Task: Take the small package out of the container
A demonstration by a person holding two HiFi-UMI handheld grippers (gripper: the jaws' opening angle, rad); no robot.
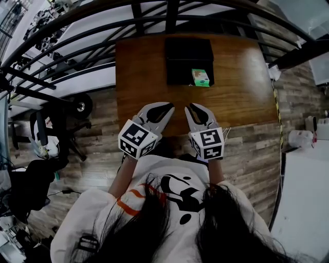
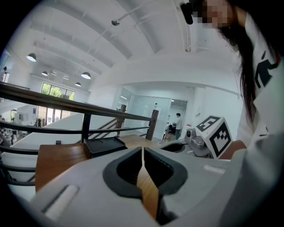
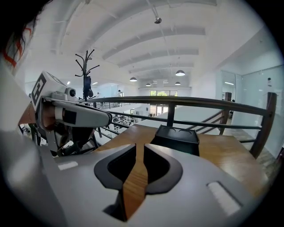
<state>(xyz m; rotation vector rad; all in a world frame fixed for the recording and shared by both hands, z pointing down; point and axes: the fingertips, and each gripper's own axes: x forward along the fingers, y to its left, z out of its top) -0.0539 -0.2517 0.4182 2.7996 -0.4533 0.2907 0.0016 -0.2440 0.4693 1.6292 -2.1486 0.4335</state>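
The container [image 1: 187, 56] sits at the table's [image 1: 241, 82] far middle, with the small package [image 1: 200, 77] in its near right corner. My left gripper [image 1: 165, 109] and right gripper [image 1: 193, 109] are side by side over the near edge, and the railing [image 1: 169, 20] runs beyond the table.

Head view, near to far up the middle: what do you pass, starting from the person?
Person's shirt → left gripper and right gripper, level with each other, both shut → bare wooden table → small package, at the near edge of the black container → railing.
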